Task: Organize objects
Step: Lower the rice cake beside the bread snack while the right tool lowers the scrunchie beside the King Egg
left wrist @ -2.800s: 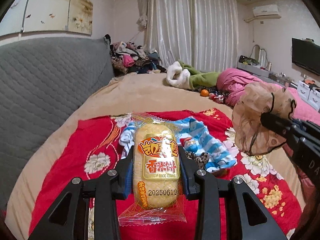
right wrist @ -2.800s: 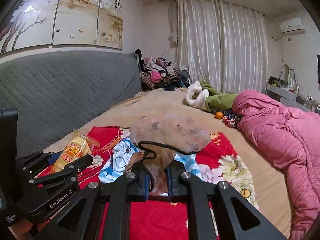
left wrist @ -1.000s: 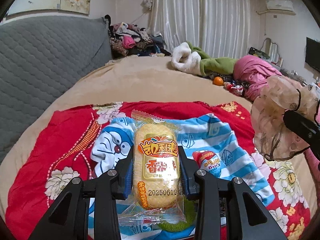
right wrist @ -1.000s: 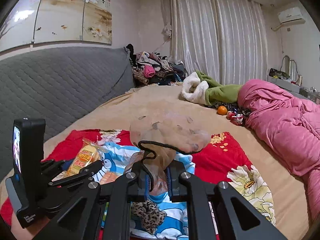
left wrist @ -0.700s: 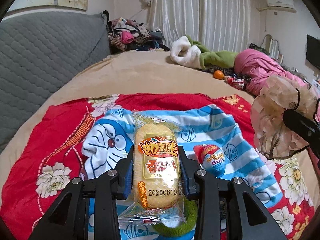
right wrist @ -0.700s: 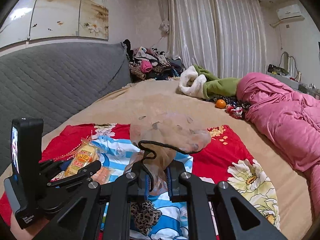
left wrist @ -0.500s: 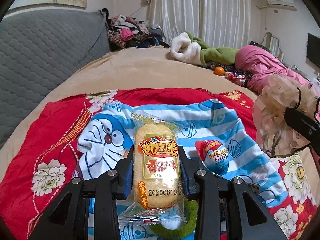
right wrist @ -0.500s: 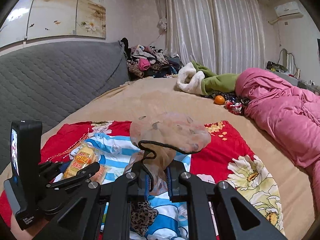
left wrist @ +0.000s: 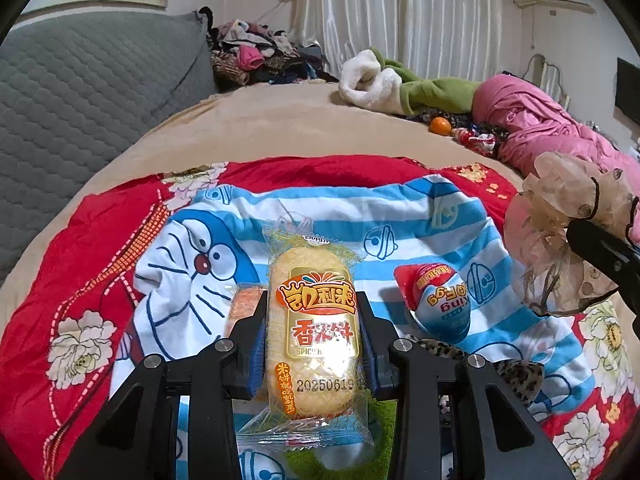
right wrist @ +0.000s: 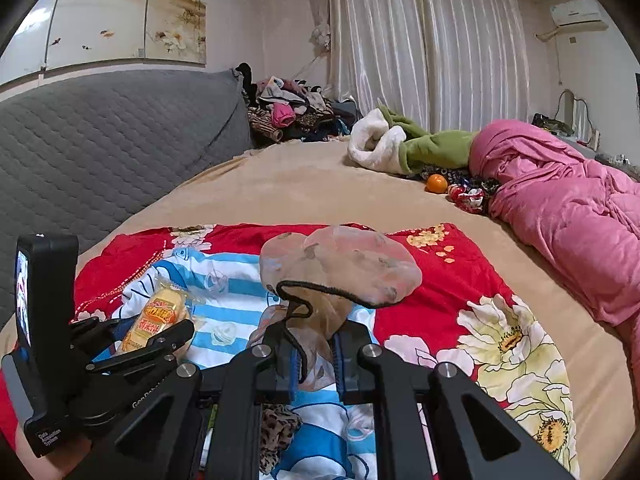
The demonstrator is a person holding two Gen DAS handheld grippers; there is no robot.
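Rice cracker packet (left wrist: 314,332) and sheer hair scrunchie (right wrist: 340,276) are both carried, none is put down yet.
Left gripper (left wrist: 314,344) is clamped on the packet at lower centre; right gripper (right wrist: 316,360) is pinched together on the scrunchie, above the blue striped cloth (left wrist: 360,216); the egg toy (left wrist: 438,300) lies loose.

Bedroom interior, artificial light.
Bed (right wrist: 304,196) with tan cover spans the centre; grey quilted headboard (right wrist: 100,132) at 9 o'clock. Painted wall panel (right wrist: 120,12) at 11 o'clock. Closed pale curtains (right wrist: 424,44) at 12 o'clock. Air conditioner (right wrist: 576,12) at 2 o'clock. Pink quilt (right wrist: 568,216) at 3 o'clock. Clothes pile (right wrist: 292,112) beside the headboard.
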